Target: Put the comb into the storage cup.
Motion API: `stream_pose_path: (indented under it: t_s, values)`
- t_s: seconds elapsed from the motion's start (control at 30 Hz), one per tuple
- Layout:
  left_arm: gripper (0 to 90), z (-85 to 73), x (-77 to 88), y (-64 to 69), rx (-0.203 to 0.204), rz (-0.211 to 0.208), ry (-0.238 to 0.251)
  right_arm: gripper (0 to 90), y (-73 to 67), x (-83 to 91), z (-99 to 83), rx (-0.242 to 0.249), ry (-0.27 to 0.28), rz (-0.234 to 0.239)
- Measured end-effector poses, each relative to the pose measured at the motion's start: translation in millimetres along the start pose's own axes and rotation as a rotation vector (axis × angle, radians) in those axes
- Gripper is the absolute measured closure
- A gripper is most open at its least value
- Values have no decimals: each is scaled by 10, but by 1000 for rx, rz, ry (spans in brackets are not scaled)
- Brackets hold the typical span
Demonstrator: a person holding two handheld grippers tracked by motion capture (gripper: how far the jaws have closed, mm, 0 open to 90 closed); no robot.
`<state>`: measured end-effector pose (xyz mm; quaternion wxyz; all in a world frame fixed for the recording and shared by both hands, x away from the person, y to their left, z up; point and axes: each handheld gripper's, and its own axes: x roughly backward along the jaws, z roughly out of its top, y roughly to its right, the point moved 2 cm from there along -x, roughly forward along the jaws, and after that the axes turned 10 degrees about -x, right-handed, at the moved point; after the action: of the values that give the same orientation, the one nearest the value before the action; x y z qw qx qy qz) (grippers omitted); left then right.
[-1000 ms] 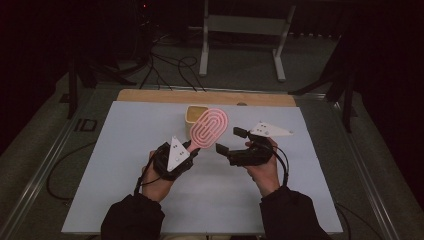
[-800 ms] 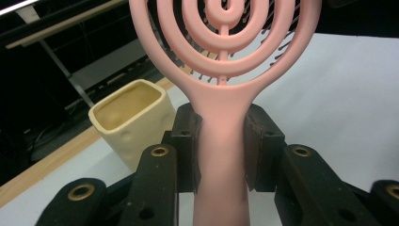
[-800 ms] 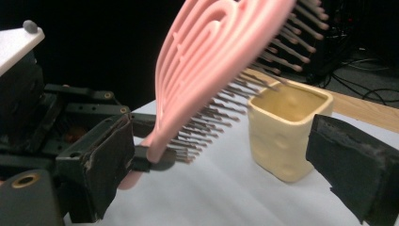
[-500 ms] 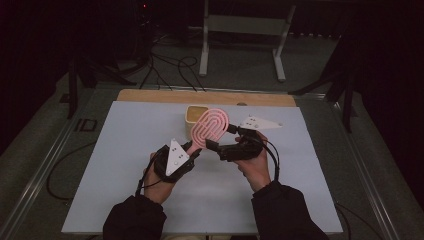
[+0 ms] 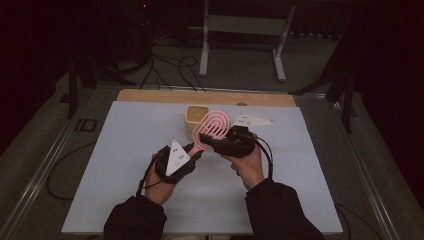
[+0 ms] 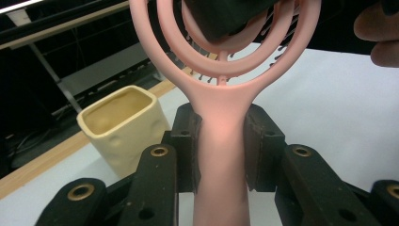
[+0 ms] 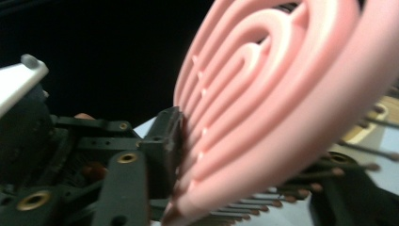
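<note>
The left gripper (image 5: 192, 152) pinches the handle of the pink plastic vented hairbrush (image 5: 214, 129), held above the tabletop (image 5: 125, 150) near its far edge. The right gripper (image 5: 212, 143), its jaws just closing, clamps the brush head beside a cream ceramic cup (image 5: 193, 117).

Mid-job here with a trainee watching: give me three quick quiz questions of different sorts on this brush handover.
1. True or false: the left tongs grip the pink hairbrush by its handle.
2. What stands on the table just behind the brush? A) cream square cup B) glass bottle C) metal bowl
3. Fill in: the right tongs have just been closing on the brush's ____.

Key: 1 true; 2 A, the cream cup; 3 head.
</note>
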<state>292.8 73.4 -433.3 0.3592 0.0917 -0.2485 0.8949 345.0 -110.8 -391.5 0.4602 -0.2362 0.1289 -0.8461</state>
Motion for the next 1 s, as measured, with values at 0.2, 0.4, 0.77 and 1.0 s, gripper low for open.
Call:
stream_pose_path:
  t_s: [0.2,0.4,0.77,1.0]
  values:
    - [696,-19,-25,15,11,-15,2,604,2,14,-10,-54,8,40]
    - [696,-50,-58,20,22,-28,-11,632,-22,-3,-46,-61,-16,44]
    - [653,-58,-46,-10,51,-43,5,637,-29,-14,-56,-71,-5,43]
    - [403,-93,5,-98,124,-67,22,638,13,-56,-91,-84,-4,40]
